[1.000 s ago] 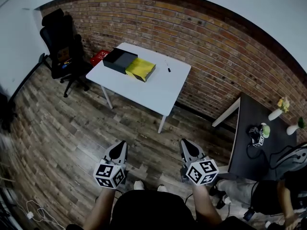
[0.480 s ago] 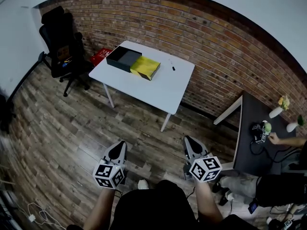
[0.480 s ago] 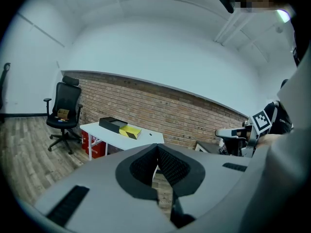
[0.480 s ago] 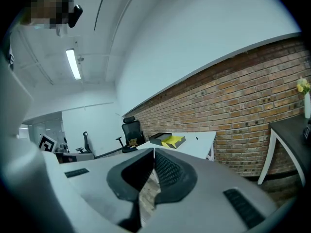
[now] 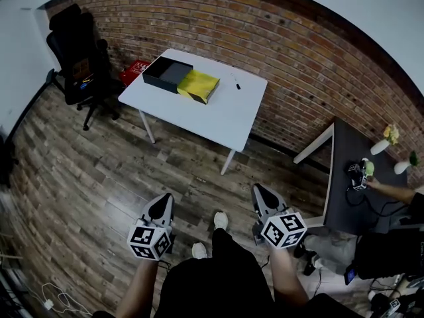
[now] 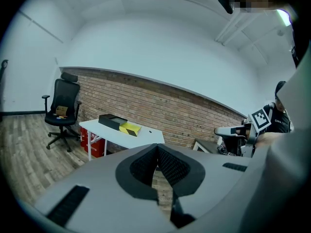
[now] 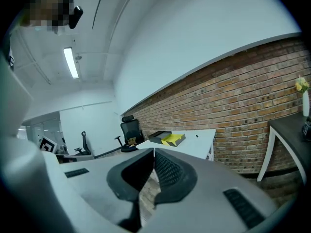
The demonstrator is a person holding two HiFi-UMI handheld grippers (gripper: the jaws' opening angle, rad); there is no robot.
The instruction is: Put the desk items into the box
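Office chair [image 5: 76, 52] at far left, then the white table [image 5: 218, 121] against the brick wall, with the task's black box [image 5: 165, 73] lying open-topped at its left end and a yellow piece [image 5: 197, 85] touching the box's right side. A small dark item [image 5: 238, 85], too small to name for certain but perhaps a pen, lies apart from them, further right on the tabletop. You stand on the wood floor well short of the table, both tools held out low in front of you. Your left gripper [image 5: 161, 201] has its jaws pressed together with nothing between them; your right gripper [image 5: 258, 192] is likewise closed and empty. At far right a dark desk [image 5: 341, 177] carries vases [image 5: 379, 150] and cables, with another person's arm [image 5: 397, 192] reaching over it. The step in hand reads as the approach, with nothing yet gone into the box. Next you need to close the gap to the table, spread one pair of jaws and line them up over the small dark item, a thin thing lying flat that calls for a low, careful pinch
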